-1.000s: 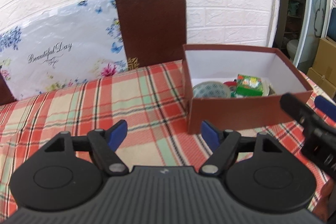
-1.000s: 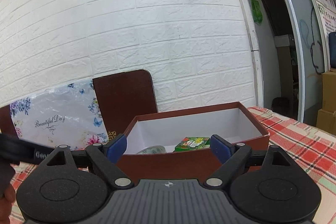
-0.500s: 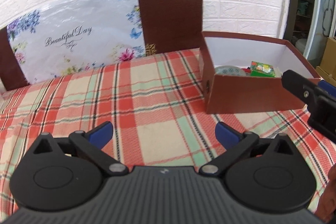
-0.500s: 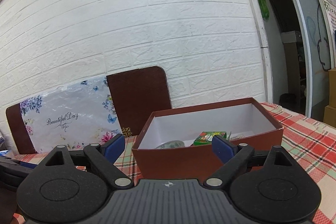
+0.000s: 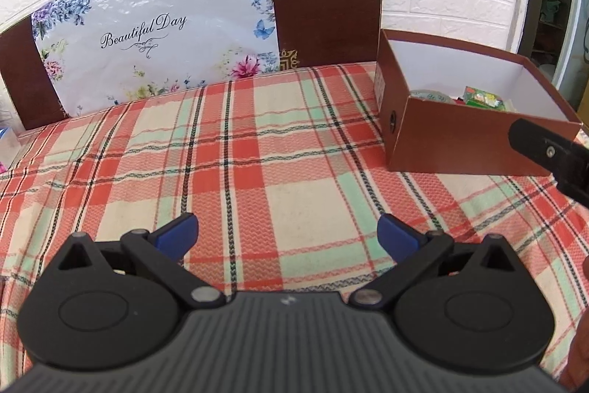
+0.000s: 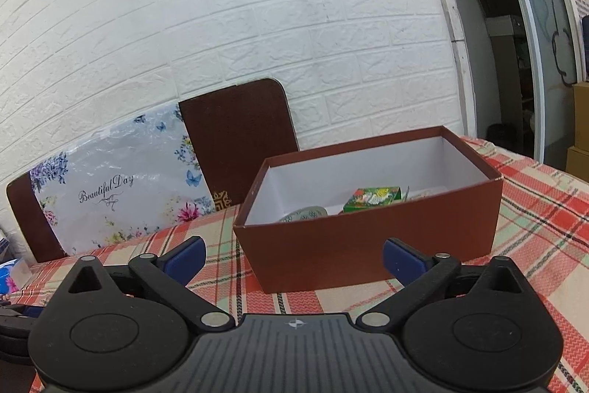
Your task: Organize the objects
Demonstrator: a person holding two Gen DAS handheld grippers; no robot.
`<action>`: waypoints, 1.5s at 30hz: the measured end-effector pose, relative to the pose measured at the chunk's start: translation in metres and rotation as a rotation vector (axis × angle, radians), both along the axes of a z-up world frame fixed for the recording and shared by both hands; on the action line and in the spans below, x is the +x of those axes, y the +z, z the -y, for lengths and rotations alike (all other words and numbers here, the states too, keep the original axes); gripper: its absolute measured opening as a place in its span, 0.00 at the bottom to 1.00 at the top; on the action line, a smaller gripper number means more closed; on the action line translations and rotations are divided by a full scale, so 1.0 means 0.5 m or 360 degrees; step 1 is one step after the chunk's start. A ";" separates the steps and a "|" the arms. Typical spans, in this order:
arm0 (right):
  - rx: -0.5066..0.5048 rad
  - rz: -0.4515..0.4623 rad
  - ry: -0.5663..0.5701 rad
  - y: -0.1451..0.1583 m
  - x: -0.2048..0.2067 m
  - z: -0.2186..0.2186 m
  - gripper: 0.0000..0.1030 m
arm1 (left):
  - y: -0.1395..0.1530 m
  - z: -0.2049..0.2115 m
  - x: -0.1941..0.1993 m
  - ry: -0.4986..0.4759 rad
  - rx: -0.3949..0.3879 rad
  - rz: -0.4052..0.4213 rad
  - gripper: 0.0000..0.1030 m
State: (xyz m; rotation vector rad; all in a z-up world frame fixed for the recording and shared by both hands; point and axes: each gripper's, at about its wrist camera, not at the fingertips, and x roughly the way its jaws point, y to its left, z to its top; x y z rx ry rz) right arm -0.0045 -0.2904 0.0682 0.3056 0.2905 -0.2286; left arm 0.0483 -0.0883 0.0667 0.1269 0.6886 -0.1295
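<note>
Floral bag (image 5: 154, 35) — behind brown box (image 6: 368, 245)

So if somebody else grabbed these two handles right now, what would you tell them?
Left gripper: open, nothing between its fingers, over bare checked tablecloth.
Right gripper: fingers opening, nothing between them, facing the brown box.
Things: the box stands open on the cloth; inside lie a green packet, a patterned round thing and more, partly hidden.
Done: those items are boxed.
Left: no loose items show on the cloth in view; check elsewhere.
</note>
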 end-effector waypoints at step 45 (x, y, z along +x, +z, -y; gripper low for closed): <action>-0.0003 -0.0040 0.0011 -0.023 -0.001 -0.001 0.99 | -0.025 0.009 -0.009 0.0085 0.0149 -0.0072 1.00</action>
